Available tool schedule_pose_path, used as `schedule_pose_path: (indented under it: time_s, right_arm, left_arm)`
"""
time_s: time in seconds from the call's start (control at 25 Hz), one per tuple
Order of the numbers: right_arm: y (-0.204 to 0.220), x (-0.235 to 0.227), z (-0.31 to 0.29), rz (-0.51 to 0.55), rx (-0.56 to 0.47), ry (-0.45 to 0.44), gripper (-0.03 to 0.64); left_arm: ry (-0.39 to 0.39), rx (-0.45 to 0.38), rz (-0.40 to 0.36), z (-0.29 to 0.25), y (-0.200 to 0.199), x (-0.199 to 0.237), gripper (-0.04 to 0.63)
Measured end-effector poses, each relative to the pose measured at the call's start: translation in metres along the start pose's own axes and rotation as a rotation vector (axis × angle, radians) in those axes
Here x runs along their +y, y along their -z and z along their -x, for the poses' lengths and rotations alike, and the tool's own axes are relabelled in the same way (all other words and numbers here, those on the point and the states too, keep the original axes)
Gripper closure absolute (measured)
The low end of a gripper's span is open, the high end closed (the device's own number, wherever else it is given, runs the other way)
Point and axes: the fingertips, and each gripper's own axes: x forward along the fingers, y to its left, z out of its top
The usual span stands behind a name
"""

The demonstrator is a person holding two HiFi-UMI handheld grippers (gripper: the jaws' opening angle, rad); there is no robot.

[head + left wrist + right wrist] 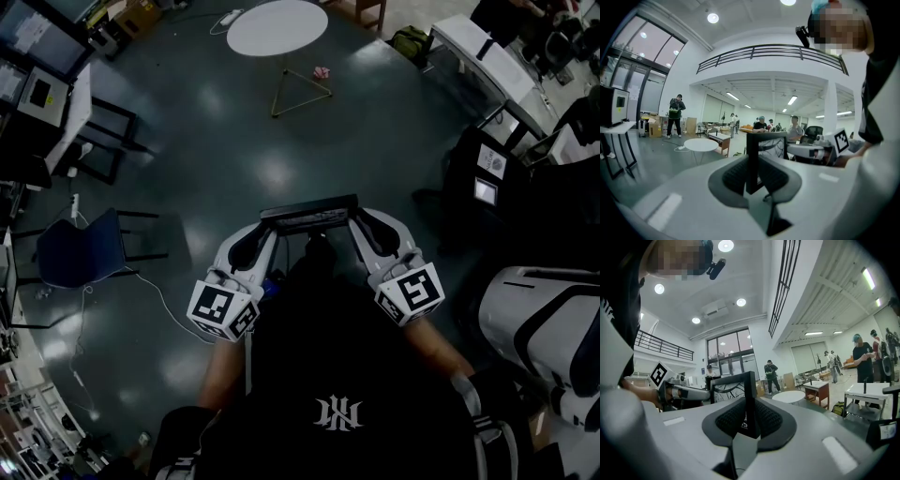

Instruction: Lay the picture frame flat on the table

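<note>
Head view: I hold the picture frame point(309, 214) upright in the air between my left gripper point(273, 228) and my right gripper point(353, 223), over the floor. The round white desk point(277, 26) stands well apart at 12 o'clock.

Left gripper view: my jaws are clenched on one side edge of the frame, with the desk at 10 o'clock of them.

Right gripper view: my jaws are clamped on the opposite edge, with the desk at 2 o'clock.

I judge only the pickup done. Carrying the frame to the desk and laying it flat are left.
</note>
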Motion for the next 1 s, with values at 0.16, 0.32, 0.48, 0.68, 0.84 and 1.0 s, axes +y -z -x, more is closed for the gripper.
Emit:
schedule_pose_path:
  time_s: [0.16, 0.32, 0.48, 0.68, 0.84, 1.0]
  right_arm:
    - [0.002, -0.017, -0.007, 0.010, 0.015, 0.022, 0.566]
    - [-0.008, -0.043, -0.023, 0.013, 0.023, 0.040, 0.566]
    - [-0.021, -0.066, -0.052, 0.014, 0.023, 0.053, 0.566]
    - [-0.040, -0.089, -0.104, 0.006, 0.015, 0.048, 0.566]
    - [-0.059, -0.114, -0.151, 0.015, 0.008, 0.070, 0.566]
    - [-0.073, -0.144, -0.189, 0.026, 0.003, 0.107, 0.566]
  left_arm:
    - [0.027, -0.006, 0.001, -0.024, -0.001, 0.006, 0.538]
    - [0.045, -0.015, 0.007, -0.053, -0.013, 0.015, 0.537]
    - [0.056, -0.012, 0.002, -0.080, -0.029, 0.036, 0.538]
    - [0.056, -0.015, 0.000, -0.115, -0.055, 0.080, 0.538]
    - [0.079, -0.019, -0.004, -0.151, -0.080, 0.119, 0.538]
    - [0.119, -0.016, -0.012, -0.191, -0.096, 0.150, 0.538]
